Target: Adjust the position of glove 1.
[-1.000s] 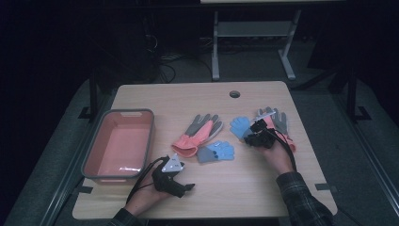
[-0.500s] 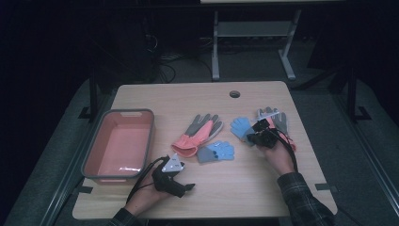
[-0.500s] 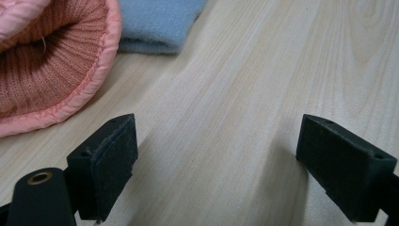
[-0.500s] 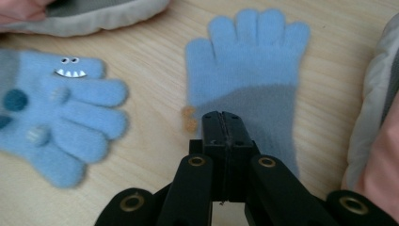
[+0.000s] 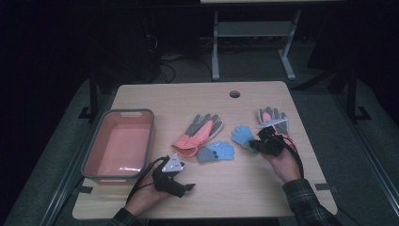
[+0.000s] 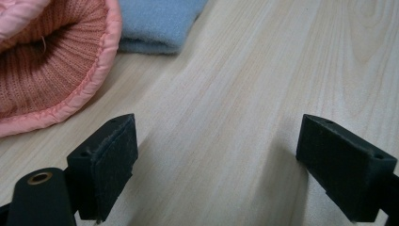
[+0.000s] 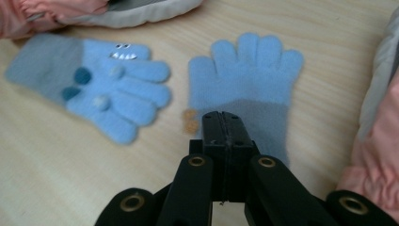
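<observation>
My right gripper [image 7: 225,123] has its jaws closed flat together over the grey cuff of the plain blue glove [image 7: 249,89]; I cannot tell whether any cloth is pinched between them. They have just been closing. That glove [image 5: 243,135] lies palm-flat toward the desk's right edge, just beside the pink and grey glove [image 5: 272,117] there. Its partner, the blue glove with the monster face [image 7: 101,80], rests near the middle of the desk [image 5: 263,188], touching another pink and grey glove [image 5: 197,133]. My left gripper [image 5: 175,175] sits near the front edge with jaws wide, nothing between them. The pink bin [image 5: 92,153] stands at the left edge.
</observation>
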